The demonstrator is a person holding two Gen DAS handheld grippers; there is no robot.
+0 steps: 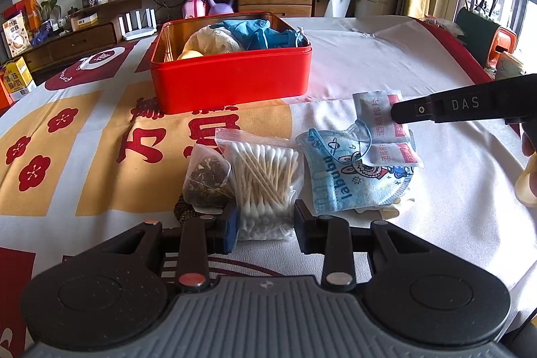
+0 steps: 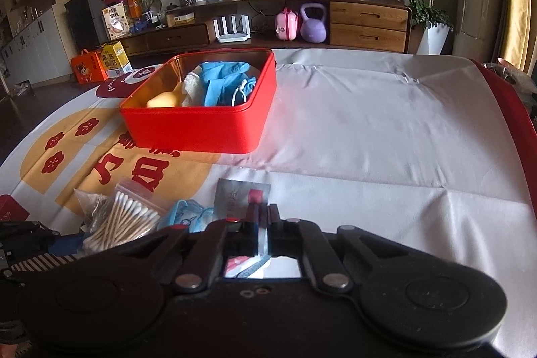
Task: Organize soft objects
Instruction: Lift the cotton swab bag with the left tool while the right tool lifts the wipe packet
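Observation:
A red tin box [image 1: 231, 79] [image 2: 198, 130] on the table holds blue gloves [image 1: 265, 34] [image 2: 223, 79], a white mesh item and a yellow soft piece. In front of it lie a tea bag pouch [image 1: 206, 178], a zip bag of cotton swabs [image 1: 265, 176] [image 2: 124, 220], a blue child's face mask [image 1: 349, 176] and alcohol pad sachets [image 1: 379, 114] [image 2: 241, 193]. My left gripper [image 1: 263, 228] is open, its jaws either side of the swab bag's near end. My right gripper [image 2: 263, 217] [image 1: 402, 114] is shut on the upper alcohol pad sachet.
A patterned cloth [image 1: 84, 140] [image 2: 386, 140] covers the table. A dark pinecone-like object [image 1: 184, 212] lies behind the left finger. A sideboard with a router, kettlebell [image 2: 313, 24] and plants stands beyond the table's far edge.

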